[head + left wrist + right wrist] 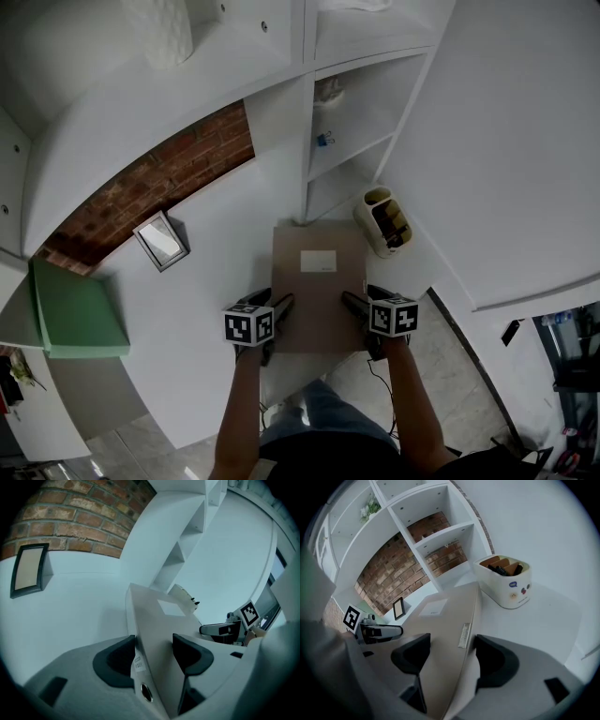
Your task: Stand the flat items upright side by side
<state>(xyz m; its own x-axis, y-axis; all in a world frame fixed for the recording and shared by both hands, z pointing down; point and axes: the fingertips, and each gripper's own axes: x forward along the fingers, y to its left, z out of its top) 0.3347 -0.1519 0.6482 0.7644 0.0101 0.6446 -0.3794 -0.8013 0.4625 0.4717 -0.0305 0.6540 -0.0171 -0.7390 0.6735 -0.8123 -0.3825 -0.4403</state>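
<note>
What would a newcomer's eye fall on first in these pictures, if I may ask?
A brown lever-arch file lies flat on the white desk, its side edges between the open jaws of the left tool and right tool. A green folder sits far left, a white pen holder beside the file's far right corner.

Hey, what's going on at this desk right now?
A person holds a gripper in each hand at a brown binder lying flat on the white desk. The left gripper straddles its left edge, the right gripper its right edge, jaws open on both. The binder is not yet upright.
</note>
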